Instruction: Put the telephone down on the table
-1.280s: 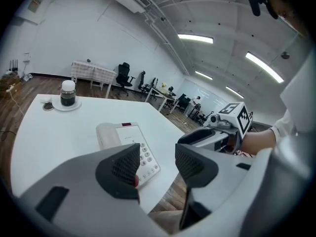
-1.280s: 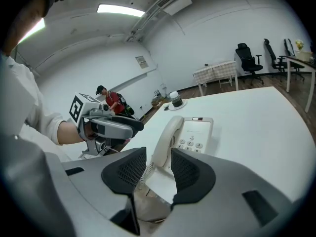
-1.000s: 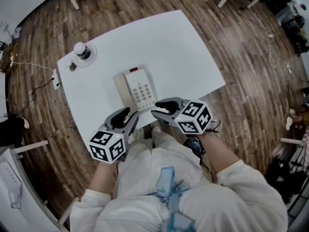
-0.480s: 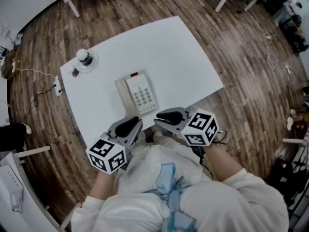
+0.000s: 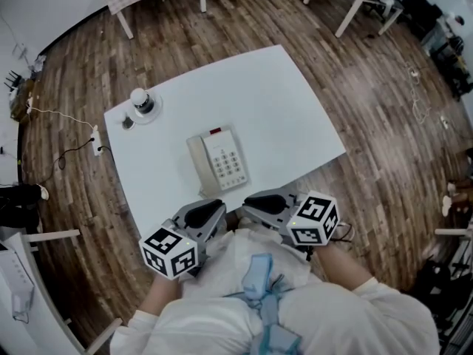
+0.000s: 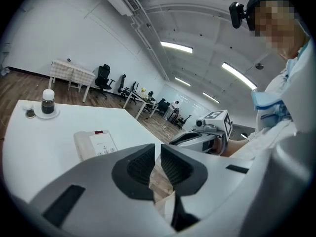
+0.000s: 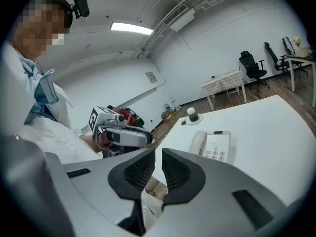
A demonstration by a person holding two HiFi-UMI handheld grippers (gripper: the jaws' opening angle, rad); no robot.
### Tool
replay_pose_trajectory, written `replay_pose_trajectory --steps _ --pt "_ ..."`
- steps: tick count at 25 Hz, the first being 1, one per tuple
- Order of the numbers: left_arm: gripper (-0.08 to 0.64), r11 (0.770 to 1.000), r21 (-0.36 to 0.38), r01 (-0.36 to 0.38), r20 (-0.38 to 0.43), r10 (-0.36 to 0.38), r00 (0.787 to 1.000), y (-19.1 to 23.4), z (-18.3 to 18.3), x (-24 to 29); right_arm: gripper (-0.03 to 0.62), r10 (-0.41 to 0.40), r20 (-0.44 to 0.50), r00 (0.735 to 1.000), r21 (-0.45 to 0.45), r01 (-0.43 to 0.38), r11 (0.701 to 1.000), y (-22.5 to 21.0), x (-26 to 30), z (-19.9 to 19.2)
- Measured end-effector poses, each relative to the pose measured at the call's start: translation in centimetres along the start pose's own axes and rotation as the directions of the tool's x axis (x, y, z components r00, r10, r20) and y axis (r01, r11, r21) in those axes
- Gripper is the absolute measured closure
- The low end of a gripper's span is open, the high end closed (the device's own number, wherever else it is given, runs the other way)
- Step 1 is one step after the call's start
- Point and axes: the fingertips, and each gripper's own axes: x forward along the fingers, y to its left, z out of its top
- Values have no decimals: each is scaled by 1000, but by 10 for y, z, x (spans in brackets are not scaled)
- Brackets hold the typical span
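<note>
White bench (image 5: 288, 102) in the head view carries the telephone (image 5: 219, 161), flat near its middle; a capped jar (image 5: 140, 99) stands on a saucer (image 5: 151, 115) at the far left corner. The left gripper (image 5: 205, 211) and right gripper (image 5: 264, 200) hover off the near edge. Left gripper view: jaws clenched, empty; the jar holds something dark. Right gripper view: jaws, just closing, stand a slit apart, empty
</note>
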Motion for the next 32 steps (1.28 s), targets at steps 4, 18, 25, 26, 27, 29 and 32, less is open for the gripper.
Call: replay_pose_trajectory --steps 4,18,25,26,27,29,32 --pt "522 1000 -7 -4 8 4 1000 2 0 -1 541 -2 10 1000 6 2 1000 -1 2 -1" --pt "522 1000 -15 14 -2 -14 1000 3 0 3 558 -15 16 1000 20 15 1000 -7 4 2" --pt "522 1000 -15 20 -4 -20 1000 4 2 5 558 -15 13 1000 19 15 1000 -8 5 5" --pt "522 1000 -16 19 -3 -19 1000 4 2 4 558 -16 12 1000 19 15 1000 -8 5 5" --pt "522 1000 -16 18 -2 -18 1000 4 2 4 558 -16 13 1000 20 16 1000 -7 5 5" --pt "522 1000 -18 17 -2 -17 1000 4 1 3 558 -17 16 1000 21 17 1000 -7 4 4" --pt "522 1000 -22 17 0 -17 1000 4 -1 1 558 -14 16 1000 23 13 1000 -5 4 2"
